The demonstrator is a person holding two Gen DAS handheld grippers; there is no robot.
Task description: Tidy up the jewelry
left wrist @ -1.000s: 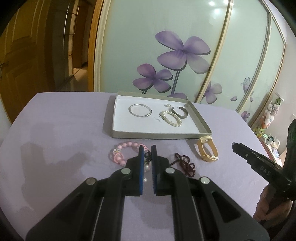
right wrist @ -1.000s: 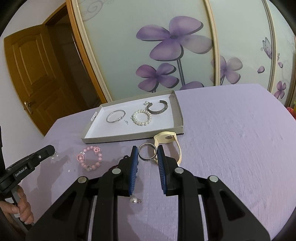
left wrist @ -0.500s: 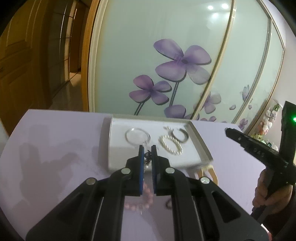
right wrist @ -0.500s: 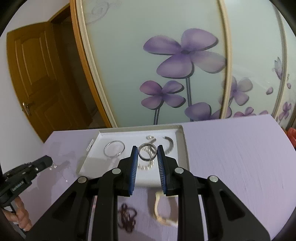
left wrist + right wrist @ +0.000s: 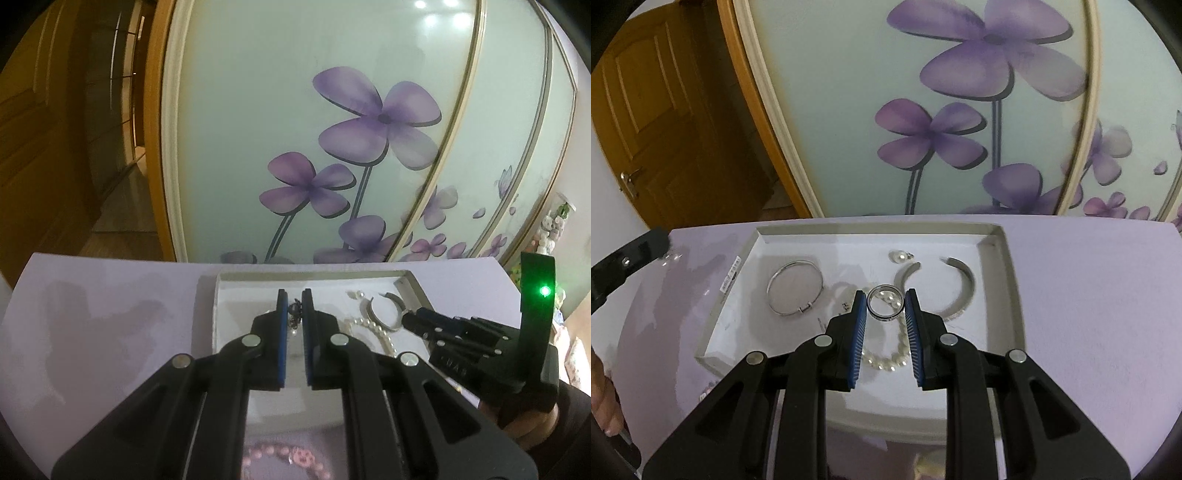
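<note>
My left gripper (image 5: 294,306) is shut on a small dark earring (image 5: 294,316) with a pearl drop, held above the left half of the white tray (image 5: 218,295). My right gripper (image 5: 885,306) is shut on a silver ring (image 5: 885,305) and hangs over the tray's (image 5: 1008,288) middle. Under it lie a pearl bracelet (image 5: 886,362), an open silver cuff (image 5: 964,288), a thin silver bangle (image 5: 794,288) and a pearl earring (image 5: 899,255). The right gripper (image 5: 408,318) also shows in the left wrist view, near the cuff (image 5: 388,314). The left gripper's tip (image 5: 659,238) is at the left edge of the right wrist view.
The tray sits on a lilac cloth (image 5: 1089,314) near the table's far edge, before a glass sliding door with purple flowers (image 5: 990,55). A pink bead bracelet (image 5: 284,454) lies on the cloth in front of the tray. A hand (image 5: 528,424) holds the right gripper.
Both grippers have moved forward from above the loose jewelry on the cloth to above the tray, each still holding its piece. The pink bracelet has slid to the bottom of the left view.
</note>
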